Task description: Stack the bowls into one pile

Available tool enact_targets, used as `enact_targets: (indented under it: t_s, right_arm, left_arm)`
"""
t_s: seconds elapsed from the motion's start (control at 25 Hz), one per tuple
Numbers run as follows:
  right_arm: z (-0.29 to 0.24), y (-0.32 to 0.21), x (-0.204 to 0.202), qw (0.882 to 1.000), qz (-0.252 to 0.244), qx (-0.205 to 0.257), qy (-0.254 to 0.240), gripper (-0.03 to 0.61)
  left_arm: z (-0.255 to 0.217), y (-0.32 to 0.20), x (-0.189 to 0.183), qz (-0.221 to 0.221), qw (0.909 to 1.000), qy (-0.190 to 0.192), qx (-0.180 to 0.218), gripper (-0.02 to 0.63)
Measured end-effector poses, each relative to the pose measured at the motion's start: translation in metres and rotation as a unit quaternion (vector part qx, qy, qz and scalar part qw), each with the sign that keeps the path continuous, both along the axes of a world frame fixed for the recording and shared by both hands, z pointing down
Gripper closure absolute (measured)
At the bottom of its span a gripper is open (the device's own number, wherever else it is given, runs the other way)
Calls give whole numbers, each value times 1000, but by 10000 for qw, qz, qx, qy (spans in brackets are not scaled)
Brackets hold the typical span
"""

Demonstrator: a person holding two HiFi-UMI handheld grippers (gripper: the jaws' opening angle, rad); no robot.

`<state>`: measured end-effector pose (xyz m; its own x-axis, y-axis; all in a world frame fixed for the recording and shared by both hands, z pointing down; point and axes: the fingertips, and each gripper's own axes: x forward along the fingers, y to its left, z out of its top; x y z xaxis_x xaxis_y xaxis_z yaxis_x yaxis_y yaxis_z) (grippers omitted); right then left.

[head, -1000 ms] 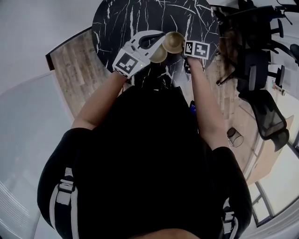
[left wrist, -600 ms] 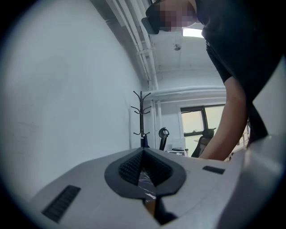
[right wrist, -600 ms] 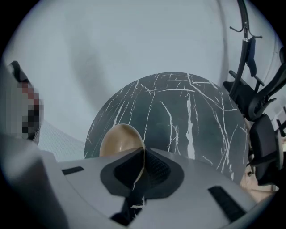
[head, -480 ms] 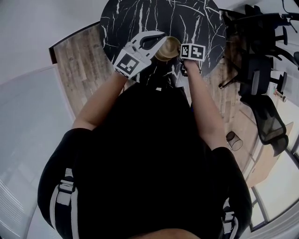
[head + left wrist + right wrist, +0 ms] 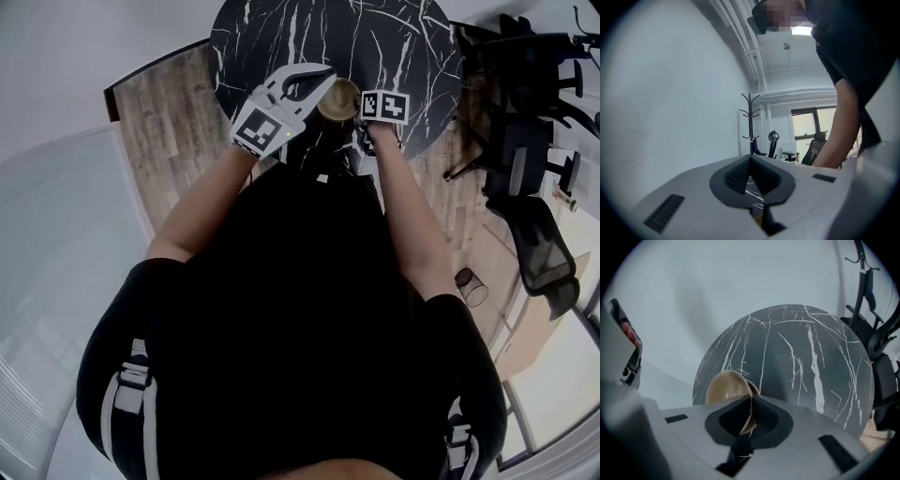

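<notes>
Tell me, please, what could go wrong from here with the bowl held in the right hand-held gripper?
1. The right hand-held gripper pinches the tan bowl only by its thin rim, so the bowl may pivot or slip out onto the marble table.
2. In the head view, the left hand-held gripper sits shut and empty close beside the bowl. A small sideways move could knock the bowl askew as it is set down.
</notes>
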<state>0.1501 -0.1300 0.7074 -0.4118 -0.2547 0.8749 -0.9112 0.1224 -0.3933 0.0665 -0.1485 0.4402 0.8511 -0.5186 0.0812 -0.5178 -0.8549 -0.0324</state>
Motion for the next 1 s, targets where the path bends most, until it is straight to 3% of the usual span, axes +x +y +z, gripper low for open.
enact_targets:
  t_s: [0.24,0.6,0.84,1.0]
  right_arm:
    - [4,1,2,9998,-58,86,170,550]
    - [-33,-4,8,9966,-285,727,264,482]
    - [-86,-10,12,9852,-349,1678,-4,480]
    - [-136,-18,10,9634,-392,2647,-134,495]
  left_arm:
    - [-1,3,-7,-44,10000,-15,-18,611]
    - [-1,5,-12,31,10000,-24,-69,609]
    - [-14,4,-13,56,10000,-66,-39,609]
    - [-26,9,-11,147,9998,49,-84,609]
